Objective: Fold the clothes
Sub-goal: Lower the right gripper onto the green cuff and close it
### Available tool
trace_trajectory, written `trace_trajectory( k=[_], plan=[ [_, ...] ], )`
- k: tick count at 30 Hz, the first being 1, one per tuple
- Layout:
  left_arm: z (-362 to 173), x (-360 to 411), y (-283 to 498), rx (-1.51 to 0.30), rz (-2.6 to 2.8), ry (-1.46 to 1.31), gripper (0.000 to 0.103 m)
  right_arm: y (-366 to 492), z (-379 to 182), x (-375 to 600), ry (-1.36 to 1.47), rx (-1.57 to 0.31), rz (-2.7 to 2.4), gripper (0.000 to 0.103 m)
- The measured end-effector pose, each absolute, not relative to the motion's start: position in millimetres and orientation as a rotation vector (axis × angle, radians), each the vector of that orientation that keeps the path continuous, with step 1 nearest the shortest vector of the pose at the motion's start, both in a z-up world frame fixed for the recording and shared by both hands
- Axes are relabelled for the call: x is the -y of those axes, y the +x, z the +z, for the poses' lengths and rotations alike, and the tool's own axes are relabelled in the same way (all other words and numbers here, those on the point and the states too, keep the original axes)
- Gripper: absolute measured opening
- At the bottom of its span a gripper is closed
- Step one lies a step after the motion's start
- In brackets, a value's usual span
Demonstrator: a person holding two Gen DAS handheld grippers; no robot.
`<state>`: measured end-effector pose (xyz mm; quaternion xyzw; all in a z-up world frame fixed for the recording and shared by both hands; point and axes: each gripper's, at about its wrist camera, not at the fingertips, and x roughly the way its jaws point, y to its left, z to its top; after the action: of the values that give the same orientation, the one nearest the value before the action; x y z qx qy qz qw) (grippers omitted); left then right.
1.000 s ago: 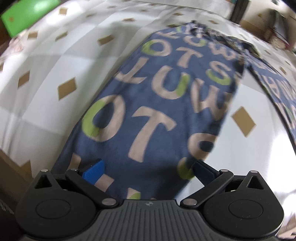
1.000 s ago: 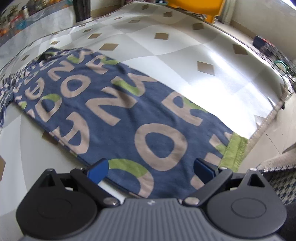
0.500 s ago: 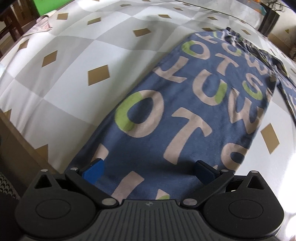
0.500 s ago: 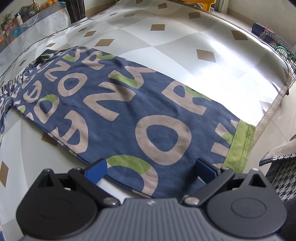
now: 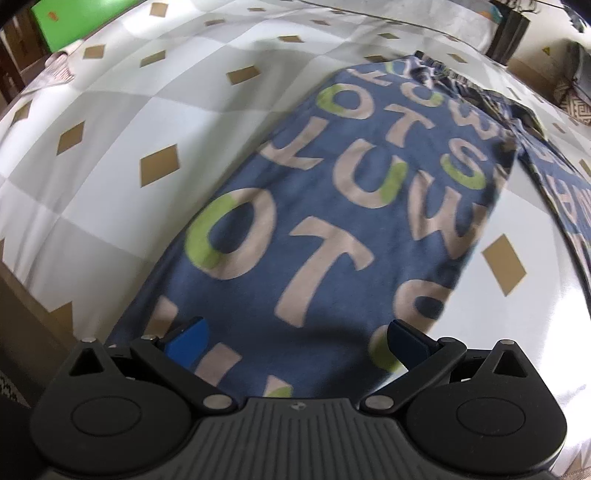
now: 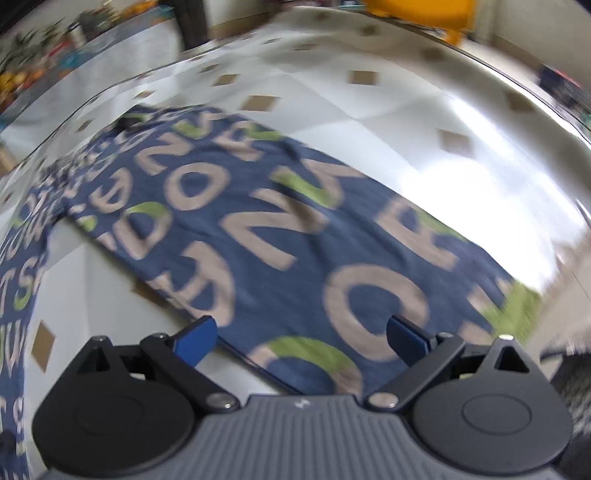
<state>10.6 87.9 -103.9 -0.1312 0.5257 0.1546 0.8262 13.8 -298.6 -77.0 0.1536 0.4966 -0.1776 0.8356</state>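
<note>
Blue trousers with large beige and green letters lie spread flat on the table. One leg [image 5: 332, 229] fills the left wrist view, running away from me. My left gripper [image 5: 295, 341] is open just above its near end, holding nothing. The other leg [image 6: 280, 236] crosses the right wrist view, with a green cuff [image 6: 513, 306] at the right. My right gripper [image 6: 303, 338] is open above that leg near the cuff end, holding nothing. The far waist end is bunched and blurred.
The table [image 5: 110, 177] has a white and grey checked cloth with brown diamonds. Its edge drops off at the left [image 5: 33, 317] in the left wrist view. A green object [image 5: 74, 22] stands far left, a yellow one [image 6: 417, 11] at the far right side.
Both views shifted slightly over the trouser legs; the right wrist view is now motion-blurred. Both grippers stay open and empty. The trousers have not moved.
</note>
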Motion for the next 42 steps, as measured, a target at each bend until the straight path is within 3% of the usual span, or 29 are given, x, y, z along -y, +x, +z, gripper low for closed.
trace_trajectory(
  k=[10, 25, 30, 42],
  plan=[
    [-106, -54, 25, -1.132, 0.24, -0.167, 0.103, 45, -89, 307, 0.309, -1.111, -0.417, 0.087],
    [-109, -30, 20, -1.142, 0.162, -0.111, 0.103, 27, -96, 316, 0.297, -1.068, -0.516, 0.092],
    [-109, -25, 17, -1.15, 0.139, -0.101, 0.103, 21, -90, 315, 0.329, -1.053, -0.497, 0.087],
    [-101, -10, 9, -1.127, 0.089, -0.006, 0.103, -8, -74, 354, 0.445, -1.011, -0.656, 0.088]
  ],
)
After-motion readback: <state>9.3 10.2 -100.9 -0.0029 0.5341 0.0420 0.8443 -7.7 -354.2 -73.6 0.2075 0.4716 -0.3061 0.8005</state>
